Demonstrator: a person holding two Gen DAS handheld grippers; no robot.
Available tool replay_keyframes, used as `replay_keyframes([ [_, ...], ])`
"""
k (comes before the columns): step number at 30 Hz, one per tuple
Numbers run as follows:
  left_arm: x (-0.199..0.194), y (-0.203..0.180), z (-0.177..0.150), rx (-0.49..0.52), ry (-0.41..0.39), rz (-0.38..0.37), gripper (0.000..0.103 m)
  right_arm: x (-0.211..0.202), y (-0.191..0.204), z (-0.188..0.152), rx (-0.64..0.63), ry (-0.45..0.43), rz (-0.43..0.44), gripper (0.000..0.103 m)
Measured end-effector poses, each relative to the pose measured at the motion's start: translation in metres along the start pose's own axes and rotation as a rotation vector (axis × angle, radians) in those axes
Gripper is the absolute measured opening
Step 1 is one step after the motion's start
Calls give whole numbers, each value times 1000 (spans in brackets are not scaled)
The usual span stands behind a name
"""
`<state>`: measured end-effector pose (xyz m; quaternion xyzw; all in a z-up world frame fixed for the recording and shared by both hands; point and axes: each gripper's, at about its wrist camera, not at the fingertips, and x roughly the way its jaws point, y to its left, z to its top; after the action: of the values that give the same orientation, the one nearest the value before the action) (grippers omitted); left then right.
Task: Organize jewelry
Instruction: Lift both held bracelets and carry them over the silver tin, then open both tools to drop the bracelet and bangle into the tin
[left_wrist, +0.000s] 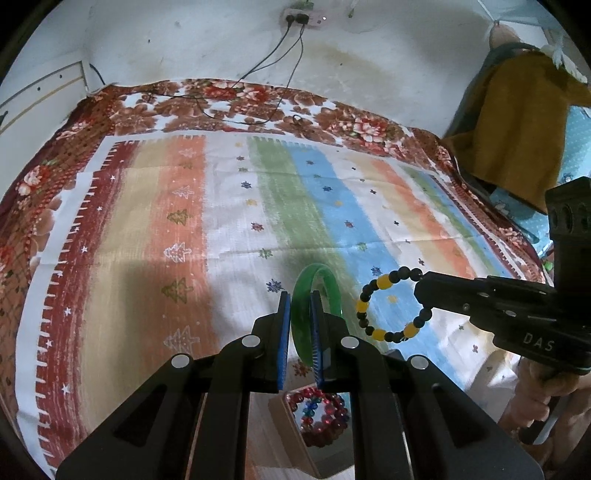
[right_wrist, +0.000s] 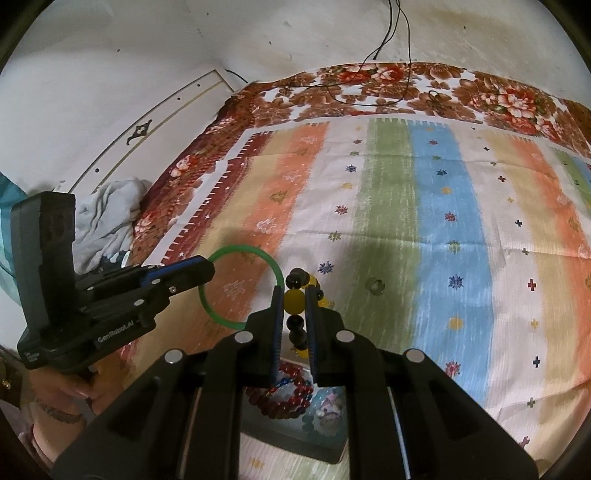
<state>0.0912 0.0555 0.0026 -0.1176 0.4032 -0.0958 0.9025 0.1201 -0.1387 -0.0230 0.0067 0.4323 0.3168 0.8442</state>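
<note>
One small ring (right_wrist: 377, 285), perhaps, lies on striped cloth (right_wrist: 443, 221).

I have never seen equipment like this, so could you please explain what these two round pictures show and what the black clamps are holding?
There is no robot here. A person holds a handheld two-finger gripper in each hand, and each gripper carries a wide-angle camera looking along its fingers, hence the round, bent pictures.

In the left camera's view, the left gripper is shut on a green bangle; the right gripper reaches in from the side.

In the right camera's view, the right gripper is shut on a black-and-yellow bead bracelet.

Both pieces are held above a striped cloth laid over a flowered blanket. Just below the grippers sits a box with red bead bracelets inside. A small ring lies on the cloth.
</note>
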Motion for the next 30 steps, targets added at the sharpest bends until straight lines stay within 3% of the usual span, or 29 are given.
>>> replay_keyframes([
  [12, -17, -13, -28, 19, 2, -30, 10, -17, 2, -28, 7, 2, 26, 13],
  [22, -5, -27, -54, 45, 82, -49, 11, -17, 1, -48, 18, 38, 38, 13],
  [24, -2, -26, -56, 48, 86, -26, 22, -14, -5, -51, 53, 51, 29, 15],
  [26, -1, -24, -54, 47, 82, -13, 32, -12, -11, -51, 70, 57, 16, 25],
  [27, -1, -21, -53, 38, 80, -10, 33, -12, -14, -50, 76, 54, 6, 32],
  [30, 2, -14, -48, 11, 90, -14, 35, -10, -23, -47, 98, 51, -21, 34],
])
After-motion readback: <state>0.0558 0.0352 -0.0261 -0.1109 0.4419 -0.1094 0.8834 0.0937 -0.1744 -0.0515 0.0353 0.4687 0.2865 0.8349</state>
